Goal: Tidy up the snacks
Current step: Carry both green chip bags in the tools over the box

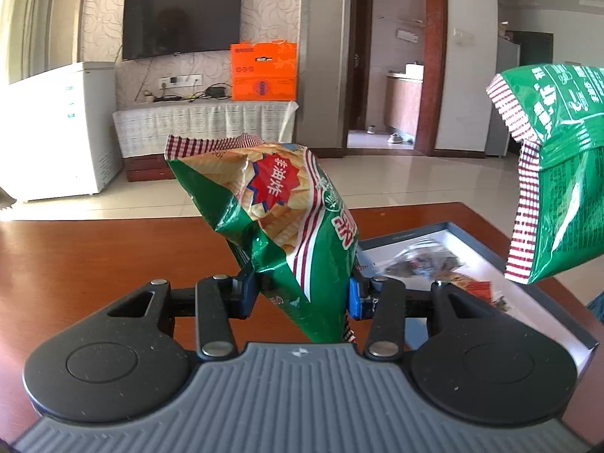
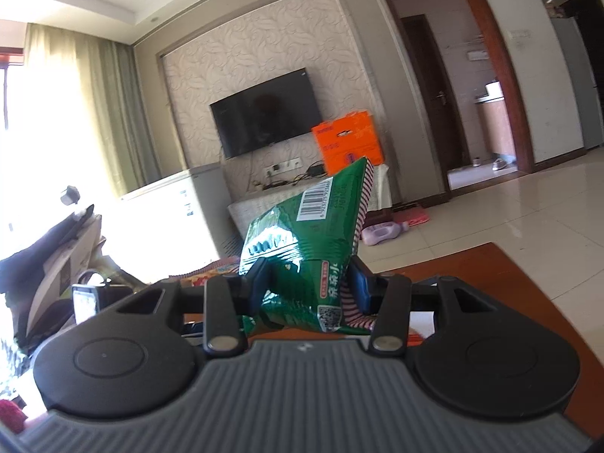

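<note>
My left gripper (image 1: 302, 294) is shut on a green chip bag (image 1: 279, 219) with a red starburst label, held upright above the wooden table (image 1: 94, 256). A second green chip bag (image 1: 558, 173) hangs in the air at the right of the left wrist view, its back side showing. In the right wrist view that same kind of bag (image 2: 305, 249), barcode side up, is pinched between the pads of my right gripper (image 2: 307, 287), which is shut on it. A shallow open box (image 1: 566, 324) with a white floor lies on the table to the right and holds several small snack packets (image 1: 426, 264).
Beyond the table are a tiled floor, a wall television (image 1: 181, 22), an orange carton (image 1: 264, 71) on a low cabinet, a white chest freezer (image 1: 60, 128) and an open doorway (image 1: 389, 56). Cluttered items (image 2: 56, 264) sit at the left of the right wrist view.
</note>
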The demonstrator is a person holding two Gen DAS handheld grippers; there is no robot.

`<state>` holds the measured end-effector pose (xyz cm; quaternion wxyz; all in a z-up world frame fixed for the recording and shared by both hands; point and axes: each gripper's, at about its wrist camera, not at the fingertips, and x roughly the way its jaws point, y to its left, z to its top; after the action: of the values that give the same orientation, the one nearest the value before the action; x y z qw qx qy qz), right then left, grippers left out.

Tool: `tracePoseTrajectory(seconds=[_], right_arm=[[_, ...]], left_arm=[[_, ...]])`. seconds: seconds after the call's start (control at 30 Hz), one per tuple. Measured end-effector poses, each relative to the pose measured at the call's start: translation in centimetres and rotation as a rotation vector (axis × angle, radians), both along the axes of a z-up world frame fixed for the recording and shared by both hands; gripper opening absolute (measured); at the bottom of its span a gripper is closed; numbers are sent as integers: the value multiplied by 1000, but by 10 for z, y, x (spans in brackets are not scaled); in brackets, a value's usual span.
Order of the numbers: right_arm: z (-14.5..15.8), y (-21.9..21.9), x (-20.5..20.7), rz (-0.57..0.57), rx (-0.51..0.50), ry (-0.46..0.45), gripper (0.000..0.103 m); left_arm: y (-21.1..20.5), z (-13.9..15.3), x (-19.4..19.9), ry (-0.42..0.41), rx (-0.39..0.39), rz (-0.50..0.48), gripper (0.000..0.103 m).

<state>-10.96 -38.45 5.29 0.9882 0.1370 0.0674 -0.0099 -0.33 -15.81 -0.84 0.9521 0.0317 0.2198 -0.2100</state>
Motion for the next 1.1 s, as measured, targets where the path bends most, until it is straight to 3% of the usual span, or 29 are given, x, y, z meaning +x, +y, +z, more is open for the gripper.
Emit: tracePoseTrajectory(seconds=[0.43,0.6,0.77,0.93,1.1], right_arm=[[-6,-27,-20,-78,9,-10,47],[-5,-27,-23,-93,9,-14,46],[-4,-28,-22,-103,13,-13,46],[-4,-28,-21,-112,15,-11,46],[-5,-29,-21,-119,13,-3,46]], left_arm=[[-53,3,18,17,-35,-89,50],[-78,-8,14,77,-50,-162,50],[-108,-24,9,86,-22,-218,50],[-138,-41,17,95,-5,-259,50],[-163,-52,34,130,-38,-284,50]])
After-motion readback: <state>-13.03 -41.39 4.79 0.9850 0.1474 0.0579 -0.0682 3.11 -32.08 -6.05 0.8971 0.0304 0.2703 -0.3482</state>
